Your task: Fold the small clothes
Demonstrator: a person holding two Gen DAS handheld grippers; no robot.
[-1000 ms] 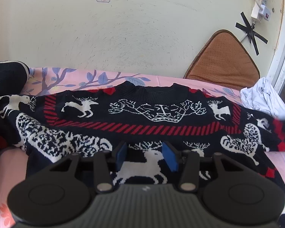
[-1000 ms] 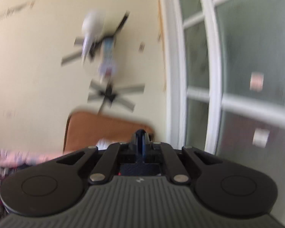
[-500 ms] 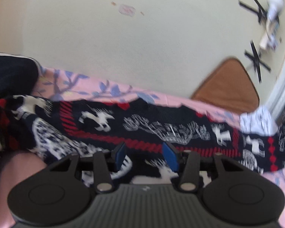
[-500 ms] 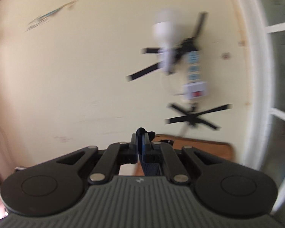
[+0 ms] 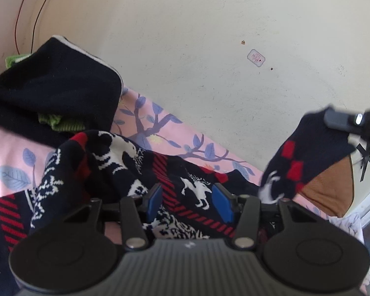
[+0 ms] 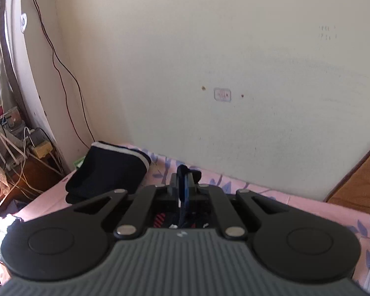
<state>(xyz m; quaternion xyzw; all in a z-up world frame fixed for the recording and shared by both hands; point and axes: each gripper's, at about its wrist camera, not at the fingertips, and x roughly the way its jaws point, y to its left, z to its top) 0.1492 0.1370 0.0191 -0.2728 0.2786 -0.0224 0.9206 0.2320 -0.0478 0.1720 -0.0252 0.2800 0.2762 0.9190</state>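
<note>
A dark knitted sweater (image 5: 125, 157) with white reindeer and red stripes lies rumpled on the pink leaf-print bed sheet (image 5: 12, 153). Low over its middle is my left gripper (image 5: 188, 197), blue pads apart and nothing pinched between them. One sleeve (image 5: 303, 160) is lifted off the bed at the right of the left wrist view, hanging from my right gripper (image 5: 352, 120). In the right wrist view that gripper (image 6: 185, 175) is shut, with a bunch of dark knit squeezed between its pads and poking out at the tips.
A pile of dark clothes with a green piece (image 5: 54, 91) sits at the bed's left end by the wall (image 6: 106, 172). A brown cushion (image 5: 333, 185) leans on the wall at the right, with white cloth (image 5: 345, 224) below it. Cables and clutter (image 6: 24, 148) stand beyond the bed's left end.
My right gripper swung left from the window side to face the wall over the bed, carrying the sleeve across. My left gripper shifted left over the sweater and rolled, still open.
</note>
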